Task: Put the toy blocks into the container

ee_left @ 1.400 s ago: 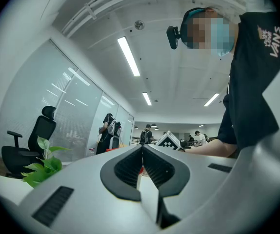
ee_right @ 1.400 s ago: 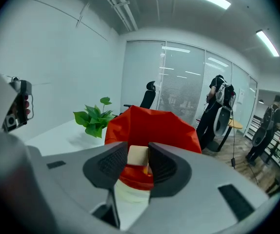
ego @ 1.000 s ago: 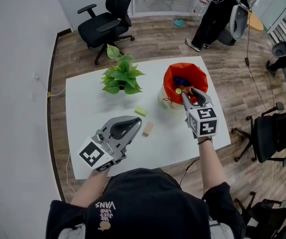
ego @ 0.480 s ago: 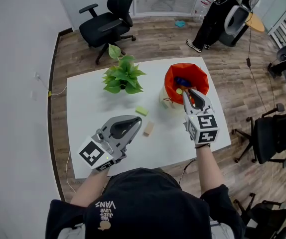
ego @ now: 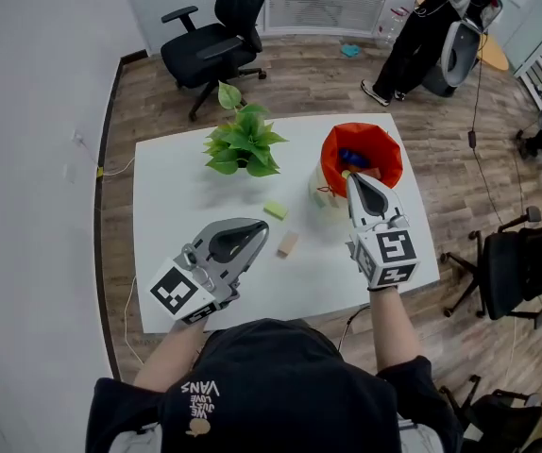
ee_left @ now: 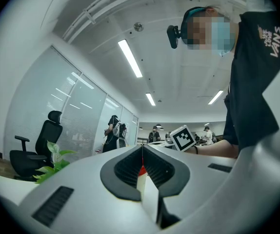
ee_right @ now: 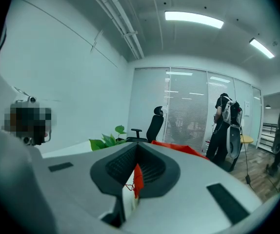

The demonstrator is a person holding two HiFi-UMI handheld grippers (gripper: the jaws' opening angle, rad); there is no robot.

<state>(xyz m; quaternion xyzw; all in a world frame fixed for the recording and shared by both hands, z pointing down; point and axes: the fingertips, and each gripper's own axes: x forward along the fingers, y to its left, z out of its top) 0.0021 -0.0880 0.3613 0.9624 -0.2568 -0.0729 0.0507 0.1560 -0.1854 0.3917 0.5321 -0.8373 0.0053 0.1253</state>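
Note:
An orange bag-like container (ego: 377,151) stands at the table's far right, with blue and yellow toys showing inside. A green block (ego: 274,211) and a tan block (ego: 288,243) lie on the white table (ego: 172,206) between the grippers. My right gripper (ego: 352,179) hovers at the container's near rim, its jaws shut with nothing between them; in the right gripper view (ee_right: 136,146) only the orange rim (ee_right: 179,147) shows past them. My left gripper (ego: 263,230) is held just left of the tan block, jaws shut and empty (ee_left: 142,147).
A potted green plant (ego: 243,144) stands at the table's far middle. A black office chair (ego: 219,31) is behind the table, another chair (ego: 516,267) to the right. A person (ego: 422,26) stands at the far right of the room.
The right gripper's jaws, open over the container a second ago, have closed, and the gripper has drawn back a little toward me. The left gripper has stayed put.

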